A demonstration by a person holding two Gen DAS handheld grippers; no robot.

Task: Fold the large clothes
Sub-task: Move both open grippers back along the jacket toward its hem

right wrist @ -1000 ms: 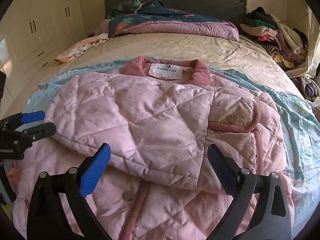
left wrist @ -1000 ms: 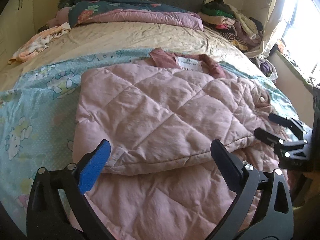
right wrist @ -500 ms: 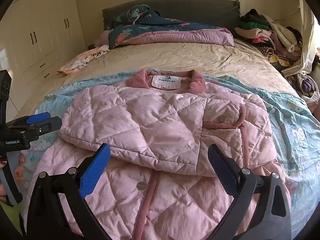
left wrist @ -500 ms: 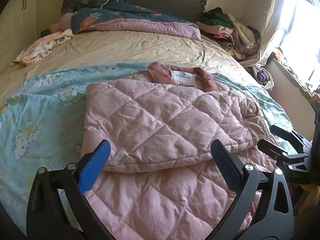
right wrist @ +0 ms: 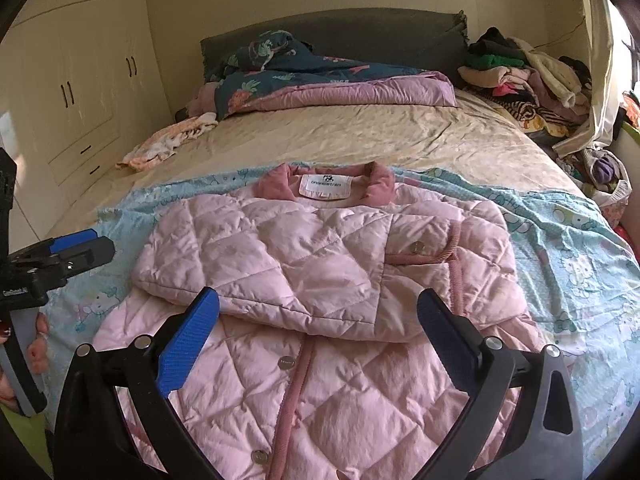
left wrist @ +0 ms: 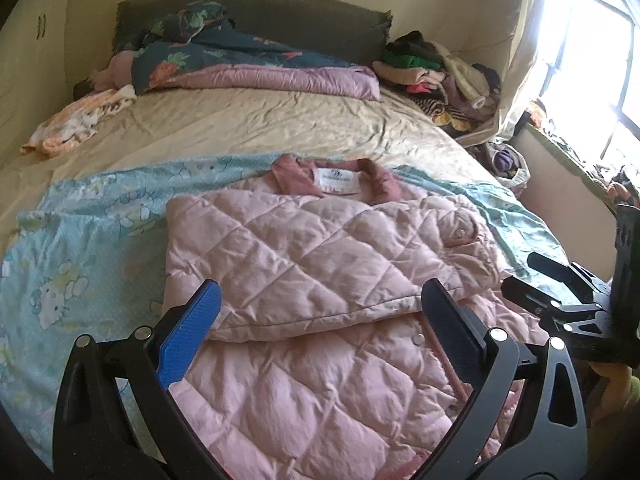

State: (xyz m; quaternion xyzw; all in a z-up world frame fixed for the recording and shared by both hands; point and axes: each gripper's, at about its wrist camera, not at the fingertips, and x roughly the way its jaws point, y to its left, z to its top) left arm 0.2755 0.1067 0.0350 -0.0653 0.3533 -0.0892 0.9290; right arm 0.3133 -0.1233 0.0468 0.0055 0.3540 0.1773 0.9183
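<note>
A pink quilted jacket [right wrist: 320,280] lies on a pale blue cartoon-print sheet [right wrist: 580,232] spread across the near half of a bed [right wrist: 360,136], its sleeves folded in over the chest and its darker pink collar [right wrist: 328,184] with a white label pointing toward the headboard [right wrist: 340,36]. Farther up the bed, a dark floral duvet with a mauve lining [right wrist: 332,84] is bunched against the headboard, a small peach-and-white garment [right wrist: 164,144] lies on the beige bedsheet to the left, and a heap of mixed clothes [right wrist: 528,72] crowds the far right corner beside a curtain. Cream wardrobe doors [right wrist: 80,80] line the left wall; bright window light [left wrist: 592,80] floods the right side.

The left claw [left wrist: 316,332] and the right claw [right wrist: 320,332] both hang above the jacket's lower half, each with fingers spread wide and holding nothing. In the right wrist view the left claw appears at the left edge, gripped by a hand [right wrist: 24,356]; in the left wrist view the right claw shows at the right edge, clear of the fabric.

Compared with a second ago, both claws have pulled back from the jacket, so more of its buttoned hem and the surrounding bed is in sight; the jacket's fold is unchanged.
</note>
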